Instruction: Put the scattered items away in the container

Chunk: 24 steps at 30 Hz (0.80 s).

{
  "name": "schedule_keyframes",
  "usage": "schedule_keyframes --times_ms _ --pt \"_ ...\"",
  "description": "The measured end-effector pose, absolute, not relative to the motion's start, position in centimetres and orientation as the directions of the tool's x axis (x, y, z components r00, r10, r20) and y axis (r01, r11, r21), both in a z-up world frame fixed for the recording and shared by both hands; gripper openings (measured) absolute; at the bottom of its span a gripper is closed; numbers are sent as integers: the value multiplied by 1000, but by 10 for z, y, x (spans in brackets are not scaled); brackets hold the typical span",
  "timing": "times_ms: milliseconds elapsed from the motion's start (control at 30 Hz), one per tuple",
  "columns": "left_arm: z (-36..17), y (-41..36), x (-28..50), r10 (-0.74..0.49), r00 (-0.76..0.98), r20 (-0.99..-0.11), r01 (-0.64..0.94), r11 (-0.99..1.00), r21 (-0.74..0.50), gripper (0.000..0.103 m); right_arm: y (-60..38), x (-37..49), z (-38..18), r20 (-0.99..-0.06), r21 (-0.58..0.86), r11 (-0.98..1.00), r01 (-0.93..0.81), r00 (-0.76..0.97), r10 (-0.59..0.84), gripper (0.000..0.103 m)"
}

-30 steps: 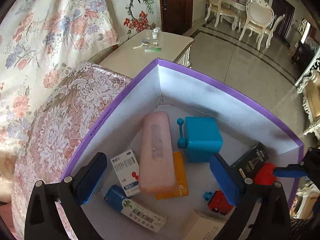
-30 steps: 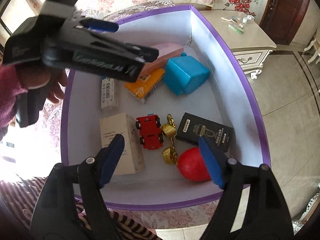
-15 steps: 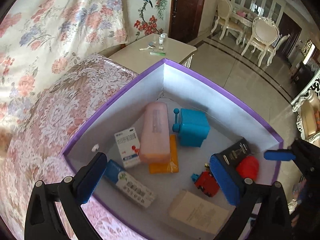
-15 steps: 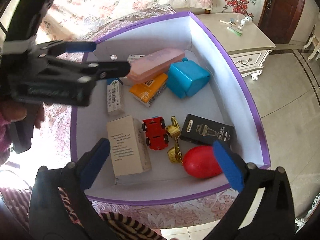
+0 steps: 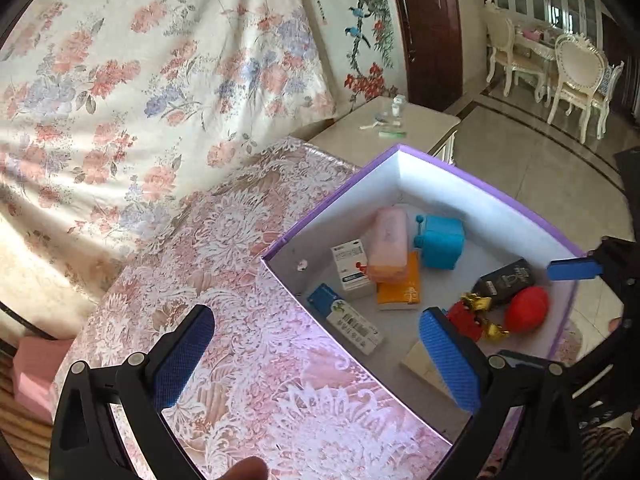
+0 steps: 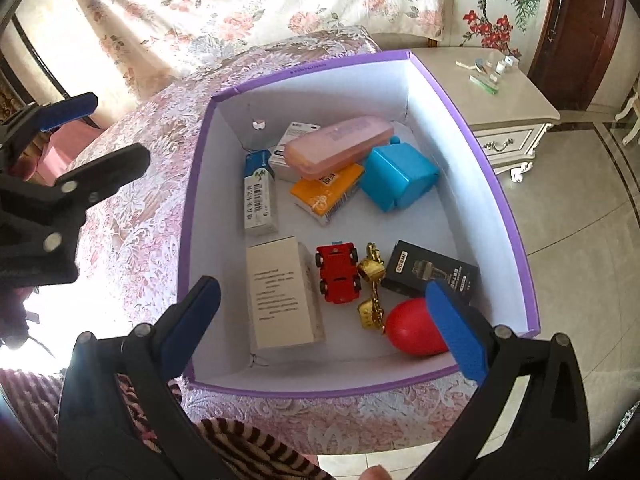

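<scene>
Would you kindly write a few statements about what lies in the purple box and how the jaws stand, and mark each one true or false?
1. The pink case lies partly on top of the orange box. True.
2. The red toy car sits on the floral cloth outside the purple box. False: it is inside the box, beside the gold trinket.
3. The right gripper has open jaws holding nothing. True.
4. The left gripper is shut on the red egg. False: its jaws are open and empty; the egg lies in the box.
5. The blue cube stands on the bedside cabinet. False: it is in the box.
</scene>
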<state>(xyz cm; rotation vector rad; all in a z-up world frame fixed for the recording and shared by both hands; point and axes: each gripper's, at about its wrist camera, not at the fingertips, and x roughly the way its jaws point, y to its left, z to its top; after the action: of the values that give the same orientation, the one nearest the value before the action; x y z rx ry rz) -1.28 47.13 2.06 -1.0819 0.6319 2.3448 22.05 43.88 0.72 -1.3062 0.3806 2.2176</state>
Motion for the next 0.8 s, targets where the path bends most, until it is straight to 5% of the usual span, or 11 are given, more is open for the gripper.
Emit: schedule_keyframes --times_ms 167,467,800 --pt "35 472 -3 342 -504 -793 -649 -756 86 103 425 220 17 -873 -105 -820 -562 -343 347 102" --pt "50 486 10 302 -523 -797 -619 -777 112 103 415 225 40 -869 -211 -799 -562 -266 417 102" --pt "45 480 5 357 -423 -833 -625 -781 -18 103 411 224 41 -868 -233 -803 -549 -255 426 102"
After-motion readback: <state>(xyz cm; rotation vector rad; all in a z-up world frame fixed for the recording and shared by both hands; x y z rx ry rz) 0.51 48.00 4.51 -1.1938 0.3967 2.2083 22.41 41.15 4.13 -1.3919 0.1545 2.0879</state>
